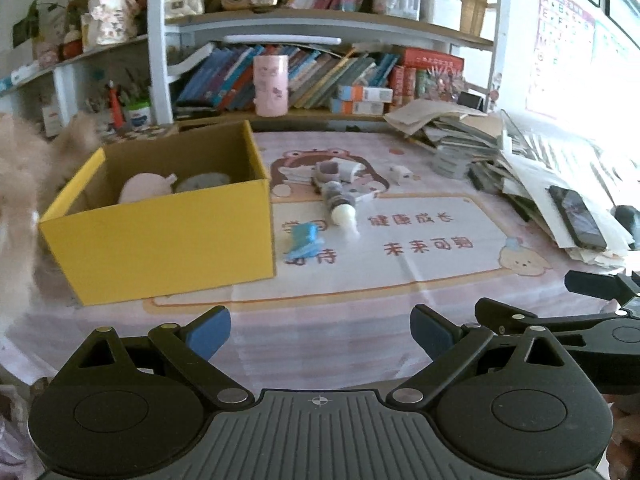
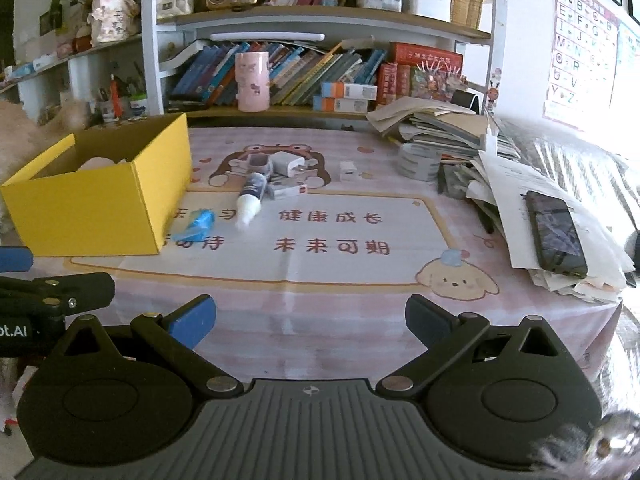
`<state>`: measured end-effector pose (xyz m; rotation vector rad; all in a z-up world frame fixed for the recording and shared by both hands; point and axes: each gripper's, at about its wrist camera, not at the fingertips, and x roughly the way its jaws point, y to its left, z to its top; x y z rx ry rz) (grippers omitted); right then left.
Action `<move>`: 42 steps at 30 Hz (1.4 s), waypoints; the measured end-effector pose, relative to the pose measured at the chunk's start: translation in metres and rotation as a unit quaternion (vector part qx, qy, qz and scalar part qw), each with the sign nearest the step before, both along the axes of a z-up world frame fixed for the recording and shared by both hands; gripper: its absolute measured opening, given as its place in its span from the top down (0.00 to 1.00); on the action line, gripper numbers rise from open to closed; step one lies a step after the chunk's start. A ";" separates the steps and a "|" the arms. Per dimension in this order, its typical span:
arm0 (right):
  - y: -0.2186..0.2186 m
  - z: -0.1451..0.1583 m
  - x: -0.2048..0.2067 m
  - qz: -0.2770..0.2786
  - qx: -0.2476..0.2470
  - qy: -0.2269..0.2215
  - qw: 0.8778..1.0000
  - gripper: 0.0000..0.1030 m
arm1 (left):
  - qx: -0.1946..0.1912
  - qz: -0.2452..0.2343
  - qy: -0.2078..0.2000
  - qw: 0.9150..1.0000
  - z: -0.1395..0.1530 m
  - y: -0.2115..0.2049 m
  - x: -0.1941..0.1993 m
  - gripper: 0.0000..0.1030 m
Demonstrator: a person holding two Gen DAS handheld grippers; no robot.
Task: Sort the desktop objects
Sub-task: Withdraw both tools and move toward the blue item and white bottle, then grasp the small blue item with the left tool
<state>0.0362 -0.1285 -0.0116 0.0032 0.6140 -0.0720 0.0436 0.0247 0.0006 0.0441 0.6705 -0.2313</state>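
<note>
Desk mat [image 2: 320,264] print "健康成长", "未来可期"

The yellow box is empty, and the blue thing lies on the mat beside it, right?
Not quite. The yellow box is not empty: the left wrist view shows a pink thing and a grey thing inside. The blue thing does lie on the mat beside it.

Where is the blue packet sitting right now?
In both wrist views the blue packet lies flat on the desk mat, just right of the yellow box and left of the small white-tipped bottle, untouched by either gripper.
</note>
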 end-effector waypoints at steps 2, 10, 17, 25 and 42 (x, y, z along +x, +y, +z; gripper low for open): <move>-0.005 -0.001 0.003 -0.003 0.000 0.005 1.000 0.01 | -0.002 -0.003 0.004 1.000 -0.001 -0.005 0.004 0.04; -0.022 -0.005 0.016 0.000 -0.006 0.018 1.000 0.01 | -0.011 0.000 0.013 1.000 -0.006 -0.020 0.019 0.05; -0.041 -0.009 0.031 -0.003 -0.002 0.030 1.000 0.01 | -0.015 -0.003 0.021 1.000 -0.009 -0.035 0.033 0.06; -0.063 -0.015 0.053 0.005 0.004 0.046 0.999 0.03 | -0.015 0.003 0.029 0.999 -0.014 -0.054 0.049 0.06; -0.108 -0.019 0.112 0.051 0.047 0.048 0.996 0.23 | 0.023 0.030 0.034 0.999 -0.023 -0.091 0.100 0.41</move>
